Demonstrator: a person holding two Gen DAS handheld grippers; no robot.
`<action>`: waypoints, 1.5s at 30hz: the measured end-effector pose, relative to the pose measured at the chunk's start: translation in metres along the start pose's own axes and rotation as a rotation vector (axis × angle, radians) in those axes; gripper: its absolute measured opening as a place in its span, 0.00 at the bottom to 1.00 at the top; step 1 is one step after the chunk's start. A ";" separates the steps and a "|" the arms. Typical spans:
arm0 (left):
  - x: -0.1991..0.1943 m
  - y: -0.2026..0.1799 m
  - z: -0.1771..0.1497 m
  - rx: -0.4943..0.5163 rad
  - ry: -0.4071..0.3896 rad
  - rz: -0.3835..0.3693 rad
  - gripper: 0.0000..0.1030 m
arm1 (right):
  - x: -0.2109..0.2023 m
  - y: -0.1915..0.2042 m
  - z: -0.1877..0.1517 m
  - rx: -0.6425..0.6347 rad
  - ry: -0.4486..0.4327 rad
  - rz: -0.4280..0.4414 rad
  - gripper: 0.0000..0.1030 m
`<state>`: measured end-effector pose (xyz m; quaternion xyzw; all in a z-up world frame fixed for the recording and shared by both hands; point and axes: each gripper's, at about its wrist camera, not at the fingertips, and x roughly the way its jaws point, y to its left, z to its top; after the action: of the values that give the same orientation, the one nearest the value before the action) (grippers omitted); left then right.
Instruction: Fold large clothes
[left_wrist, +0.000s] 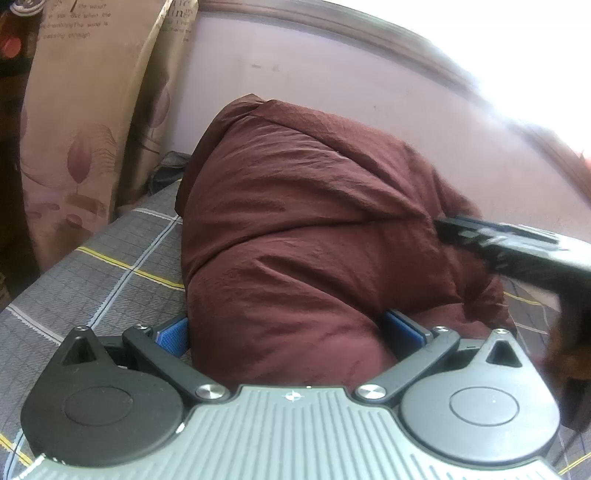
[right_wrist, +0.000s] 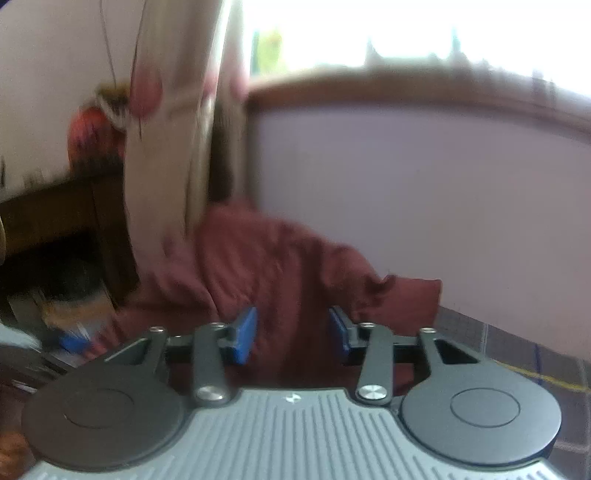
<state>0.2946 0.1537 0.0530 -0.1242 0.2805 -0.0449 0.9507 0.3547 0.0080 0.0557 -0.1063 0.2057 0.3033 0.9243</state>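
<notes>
A large maroon puffy garment (left_wrist: 303, 221) lies bunched on a grey plaid bed cover (left_wrist: 110, 266). My left gripper (left_wrist: 291, 332) is wide open, its blue pads on either side of a thick fold of the garment, which fills the gap. The other gripper's black body (left_wrist: 517, 251) shows blurred at the right, over the garment. In the right wrist view, which is blurred, my right gripper (right_wrist: 293, 332) is open with the maroon garment (right_wrist: 280, 266) just beyond and between its blue pads.
A lilac headboard with a brown wooden rim (left_wrist: 332, 74) runs behind the garment. Printed beige curtains (left_wrist: 92, 129) hang at the left. A dark wooden shelf with clutter (right_wrist: 55, 240) stands left of the bed. A bright window (right_wrist: 406, 33) is above.
</notes>
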 end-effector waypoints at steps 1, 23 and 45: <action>-0.001 0.000 0.000 0.001 -0.002 -0.001 1.00 | 0.008 0.002 -0.002 -0.029 0.024 -0.039 0.38; 0.002 -0.035 -0.008 0.137 -0.048 0.035 1.00 | 0.051 -0.026 -0.086 0.132 -0.006 -0.129 0.37; 0.002 -0.035 -0.011 0.099 -0.023 0.065 1.00 | -0.027 -0.016 -0.066 -0.055 0.004 -0.180 0.46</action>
<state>0.2895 0.1169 0.0522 -0.0684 0.2709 -0.0261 0.9598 0.3234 -0.0402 0.0100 -0.1505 0.1890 0.2242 0.9441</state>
